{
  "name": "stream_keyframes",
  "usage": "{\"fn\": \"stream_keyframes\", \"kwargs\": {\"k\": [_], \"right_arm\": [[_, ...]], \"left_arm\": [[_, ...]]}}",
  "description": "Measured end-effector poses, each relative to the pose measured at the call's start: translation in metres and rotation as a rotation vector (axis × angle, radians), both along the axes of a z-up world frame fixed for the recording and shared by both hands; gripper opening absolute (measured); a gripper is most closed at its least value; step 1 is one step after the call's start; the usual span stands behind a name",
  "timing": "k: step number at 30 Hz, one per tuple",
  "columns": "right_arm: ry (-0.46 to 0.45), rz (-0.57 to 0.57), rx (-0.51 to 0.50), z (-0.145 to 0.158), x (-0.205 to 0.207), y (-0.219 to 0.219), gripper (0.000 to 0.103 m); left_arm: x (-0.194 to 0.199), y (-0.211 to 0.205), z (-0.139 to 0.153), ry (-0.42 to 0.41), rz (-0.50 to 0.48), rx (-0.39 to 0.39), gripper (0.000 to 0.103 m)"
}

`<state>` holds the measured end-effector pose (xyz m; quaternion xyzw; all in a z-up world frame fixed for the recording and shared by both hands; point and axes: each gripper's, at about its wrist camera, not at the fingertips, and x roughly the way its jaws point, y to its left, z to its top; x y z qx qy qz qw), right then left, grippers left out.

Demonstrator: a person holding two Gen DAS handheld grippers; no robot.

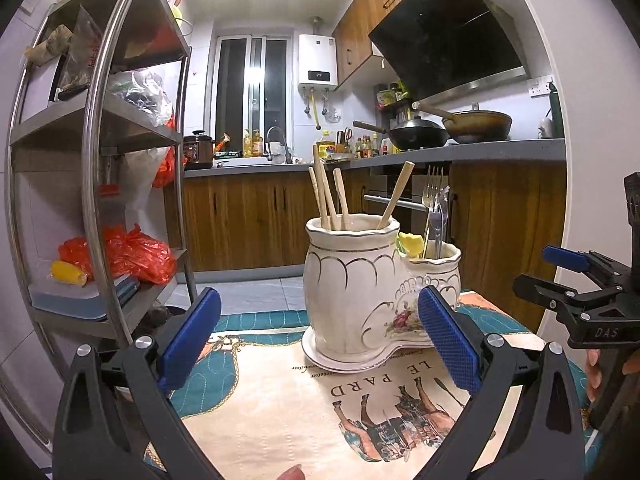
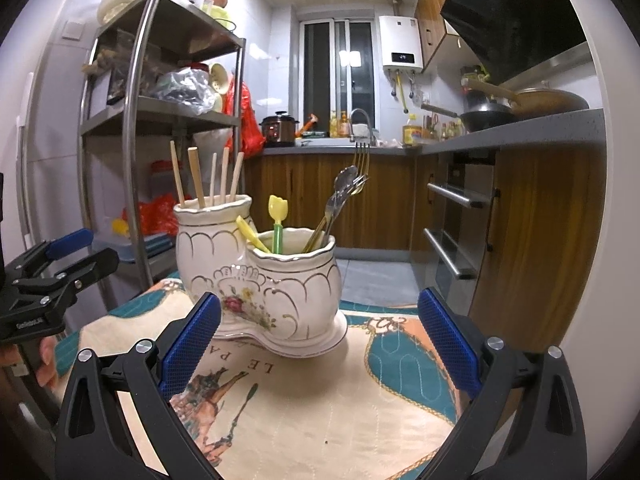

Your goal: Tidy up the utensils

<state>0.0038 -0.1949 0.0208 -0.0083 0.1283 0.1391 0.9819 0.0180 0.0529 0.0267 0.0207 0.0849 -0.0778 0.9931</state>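
- Setting: a narrow kitchen with wood-fronted cabinets; in the foreground a desk carried a quilted cloth printed with a horse and the letters "LE PARD".
- Left tool: its two blue-padded fingers stood wide apart above the cloth, with nothing between them.
- Right tool: its blue-padded fingers were likewise spread wide and gripped nothing. In the left wrist view it appeared at the right edge, and its jaws could not be judged there.
- Utensil holder: a white ceramic piece with gold trim and a flower motif, standing upright on the cloth just beyond both tools, made of a taller and a shorter compartment joined on one base.
- Taller compartment: wooden chopsticks stood in it, leaning at slightly different angles.
- Shorter compartment: metal forks and spoons leaned toward the counter side; a yellow-and-green plastic fork stood upright and a yellow plastic spoon lay tilted against the rim.
- Middle distance: a steel shelf rack held bags and boxes, among them red plastic bags.
- Far background: a grey counter bore two woks beneath a black range hood; a sink, a window and a white water heater closed the far wall.
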Motion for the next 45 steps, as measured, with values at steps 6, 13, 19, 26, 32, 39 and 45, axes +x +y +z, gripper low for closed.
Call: {"fn": "stream_keyframes", "kwargs": {"k": [6,13,19,26,32,39,45], "right_arm": [[0.000,0.000,0.001,0.0001,-0.0002,-0.0003,0.098],[0.002,0.000,0.000,0.0000,0.0003,-0.0003,0.098],[0.002,0.000,0.000,-0.0001,0.0005,-0.0003,0.098],[0.000,0.000,0.001,0.0000,0.0002,-0.0003,0.098],[0.002,0.000,0.000,0.0001,0.0001,-0.0002,0.098],[0.003,0.000,0.000,0.0001,0.0002,0.0000,0.098],[0.002,0.000,0.000,0.0003,0.0002,0.0000,0.098]], "left_arm": [[0.0014,0.0002,-0.0002,0.005,0.006,-0.004,0.097],[0.0042,0.0001,-0.0012,0.024,-0.004,0.001,0.097],[0.0052,0.0009,-0.0018,0.028,-0.003,0.000,0.097],[0.0056,0.0011,-0.0016,0.034,-0.002,0.000,0.097],[0.0057,0.0016,-0.0016,0.031,-0.001,-0.001,0.097],[0.0069,0.0027,-0.0017,0.038,0.008,-0.003,0.097],[0.0068,0.0030,-0.0018,0.039,0.008,-0.002,0.097]]}}
